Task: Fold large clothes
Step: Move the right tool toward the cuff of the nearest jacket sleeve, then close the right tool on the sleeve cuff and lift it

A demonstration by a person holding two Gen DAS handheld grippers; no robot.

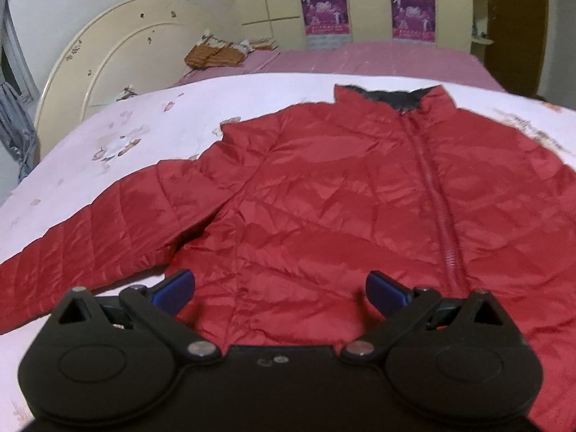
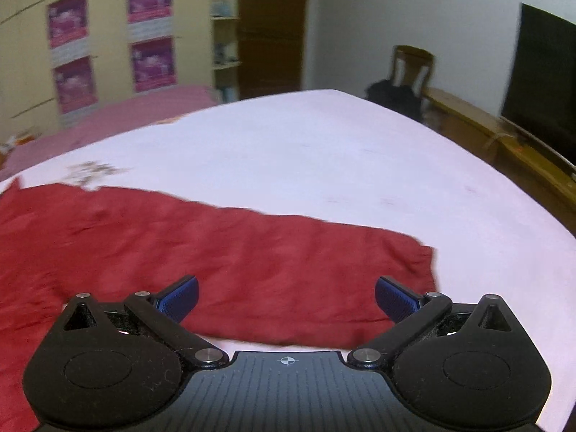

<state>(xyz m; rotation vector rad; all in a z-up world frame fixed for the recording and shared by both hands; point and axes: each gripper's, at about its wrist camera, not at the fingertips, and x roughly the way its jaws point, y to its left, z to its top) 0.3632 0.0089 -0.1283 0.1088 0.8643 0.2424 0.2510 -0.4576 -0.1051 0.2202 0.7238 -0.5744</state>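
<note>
One red quilted zip-front jacket (image 1: pixel 324 194), spread flat on the white bedsheet (image 2: pixel 306 151), two sleeves outstretched. Two grippers, left (image 1: pixel 280 288) and right (image 2: pixel 286 298), above it; jaws wide, empty.

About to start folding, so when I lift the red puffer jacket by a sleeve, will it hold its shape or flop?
The red puffer jacket will probably flop: its quilted panels lie creased. Its shiny shell looks slippery. The sleeve lies limp and would likely trail.
</note>
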